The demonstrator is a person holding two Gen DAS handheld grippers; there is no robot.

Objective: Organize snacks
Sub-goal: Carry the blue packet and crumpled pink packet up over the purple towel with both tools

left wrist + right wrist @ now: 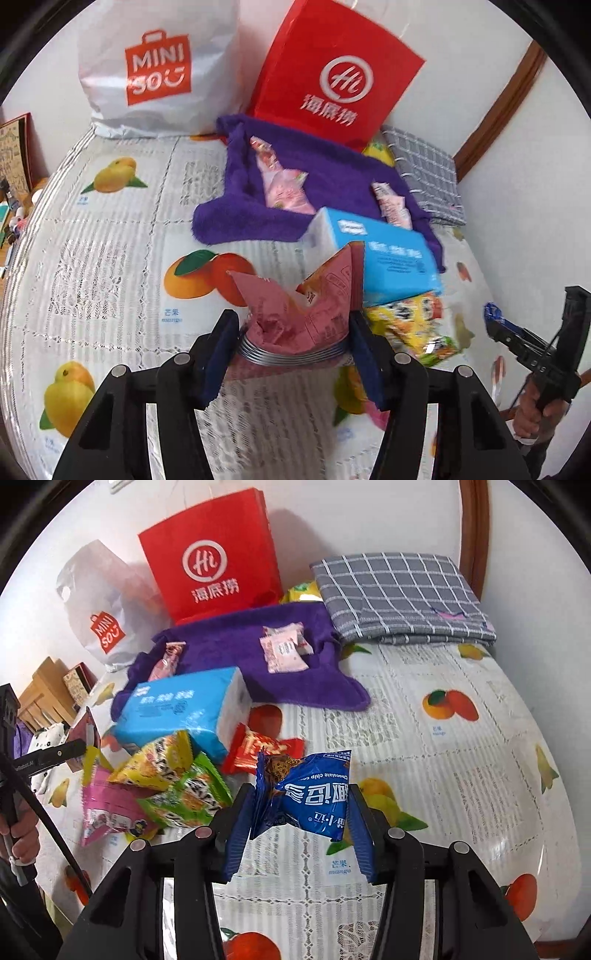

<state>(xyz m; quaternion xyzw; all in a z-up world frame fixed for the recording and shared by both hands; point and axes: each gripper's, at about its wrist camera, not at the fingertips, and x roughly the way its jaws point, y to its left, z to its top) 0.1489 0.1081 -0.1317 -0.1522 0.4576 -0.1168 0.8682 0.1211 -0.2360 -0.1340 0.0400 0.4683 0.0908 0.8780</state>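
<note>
Fruit-printed plastic covers the table (461, 775), where snacks are being sorted. At the back, against the wall, stand a white MINISO bag (155, 70) and a red paper bag (210, 557); beside them lies a folded grey checked cloth (402, 594). A purple towel (236, 646) spreads in front of the red bag, with pale pink snack packets (284, 648) resting on it. A light-blue tissue pack (184, 709) sits at the towel's near edge, touching a loose heap of yellow-green snack packets (173, 779) and a red wrapper (258, 751). The left gripper (291, 350) holds a pink snack pouch (306, 306) pinched between its pads, lifted off the tablecloth. The right gripper (301, 830), jaws narrowed, grips a blue chocolate chip cookie packet (314, 794), crumpled between its pads, just beside the heap.
</note>
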